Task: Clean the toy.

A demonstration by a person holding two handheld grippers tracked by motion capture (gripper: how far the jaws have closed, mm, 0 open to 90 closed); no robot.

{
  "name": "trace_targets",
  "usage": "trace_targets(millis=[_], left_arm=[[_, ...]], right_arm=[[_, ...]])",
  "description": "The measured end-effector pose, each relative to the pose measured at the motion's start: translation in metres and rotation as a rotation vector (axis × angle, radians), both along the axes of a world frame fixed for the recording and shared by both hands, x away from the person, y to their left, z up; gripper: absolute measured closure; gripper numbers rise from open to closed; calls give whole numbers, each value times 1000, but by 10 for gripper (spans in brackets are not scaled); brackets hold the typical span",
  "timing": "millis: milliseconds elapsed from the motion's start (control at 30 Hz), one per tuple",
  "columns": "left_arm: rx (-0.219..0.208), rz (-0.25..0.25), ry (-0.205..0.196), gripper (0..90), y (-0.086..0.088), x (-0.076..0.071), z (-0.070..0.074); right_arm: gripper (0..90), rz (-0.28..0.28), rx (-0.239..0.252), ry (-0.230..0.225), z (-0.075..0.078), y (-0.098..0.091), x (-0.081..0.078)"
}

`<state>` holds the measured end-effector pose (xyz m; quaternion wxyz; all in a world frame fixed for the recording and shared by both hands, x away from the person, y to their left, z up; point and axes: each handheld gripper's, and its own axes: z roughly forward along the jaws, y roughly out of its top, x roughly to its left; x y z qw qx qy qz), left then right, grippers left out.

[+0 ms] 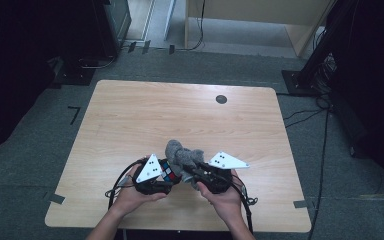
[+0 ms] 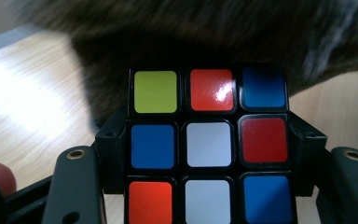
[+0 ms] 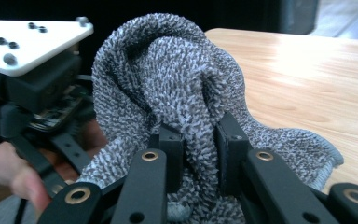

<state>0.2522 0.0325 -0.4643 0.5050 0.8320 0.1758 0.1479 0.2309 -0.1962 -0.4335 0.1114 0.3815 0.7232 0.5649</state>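
R gripper (image 3: 199, 154) pinching 1 grey cloth (image 3: 177, 79), bunched up off the table (image 1: 130, 115). L gripper (image 2: 205, 154) clamped on 1 puzzle cube (image 2: 207, 144), sides gripped. Cloth hangs just past the cube, blocking L view. 2 grippers side by side, near table edge.

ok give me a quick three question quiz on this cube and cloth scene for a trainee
1. True or false: the left gripper holds the multicoloured puzzle cube between its jaws.
2. What is pinched in the right gripper? A) a black cable B) the grey knitted cloth C) a wooden block
3. In the left gripper view, what colour is the centre square of the cube face turned to the camera?

Key
1. True: the black jaws sit against both sides of the cube.
2. B: a fold of the cloth is squeezed between the jaws, with the rest bunched above and trailing onto the light wooden table.
3. White.
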Motion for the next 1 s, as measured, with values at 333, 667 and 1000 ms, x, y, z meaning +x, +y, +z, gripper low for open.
trace_targets(millis=[333, 667, 1000], left_arm=[[-57, 4, -40, 341, 10, -3, 7], [-83, 10, -54, 341, 10, -5, 8], [-69, 3, -71, 341, 6, -8, 5]], right_arm=[[763, -62, -3, 81, -16, -11, 6], [760, -67, -20, 41, -11, -8, 2], [752, -18, 4, -14, 2, 3, -8]])
